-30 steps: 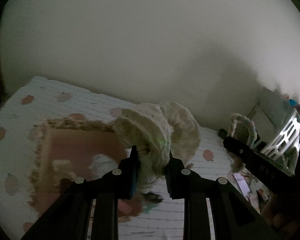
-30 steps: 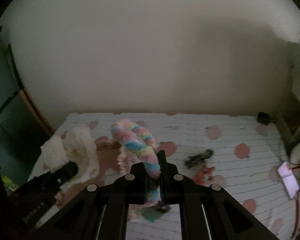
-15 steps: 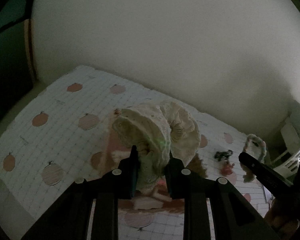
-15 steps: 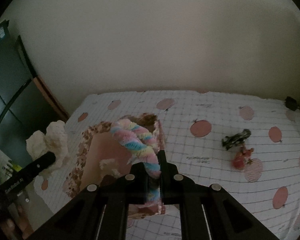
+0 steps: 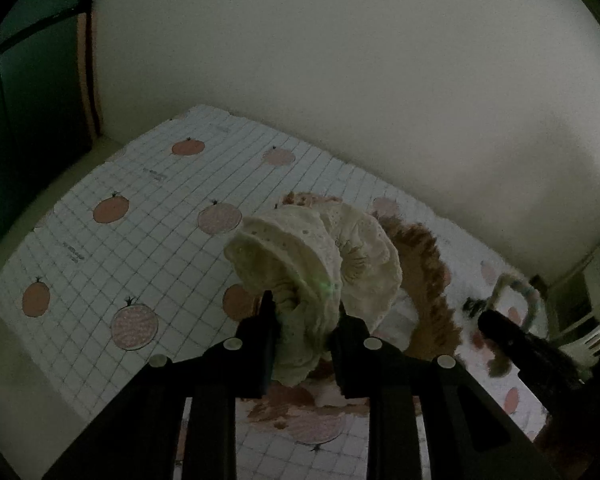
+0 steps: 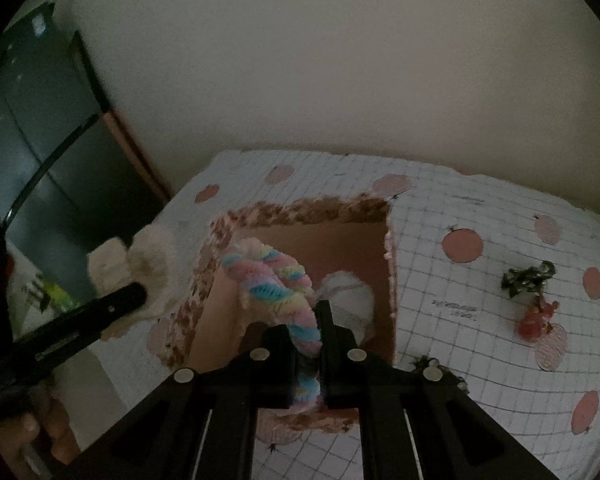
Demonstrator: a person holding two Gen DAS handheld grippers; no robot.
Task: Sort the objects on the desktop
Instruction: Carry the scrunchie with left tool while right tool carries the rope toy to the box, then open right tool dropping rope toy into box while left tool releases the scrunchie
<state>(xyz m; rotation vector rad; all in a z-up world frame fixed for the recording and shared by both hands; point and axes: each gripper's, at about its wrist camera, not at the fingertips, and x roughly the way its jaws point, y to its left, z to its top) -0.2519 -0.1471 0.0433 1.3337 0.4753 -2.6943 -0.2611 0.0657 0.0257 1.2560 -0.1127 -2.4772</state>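
Hiding box (image 5: 424, 256): lace scrunchie (image 5: 320, 264) in left claw (image 5: 304, 320).

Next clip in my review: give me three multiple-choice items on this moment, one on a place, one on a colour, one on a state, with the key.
1. Where is the red flower-shaped hair clip?
A. in the box
B. on the grid-patterned tablecloth, right of the box
C. in a tool

2. What colour is the twisted fuzzy band in the right tool?
A. pastel rainbow
B. black
C. plain red

3. What is the left tool doing?
A. open, empty
B. shut, empty
C. shut on the cream lace scrunchie

Key: B, it lies on the cloth outside the pink open box; A, pink, blue and yellow strands; C, lace is pinched between its fingers.
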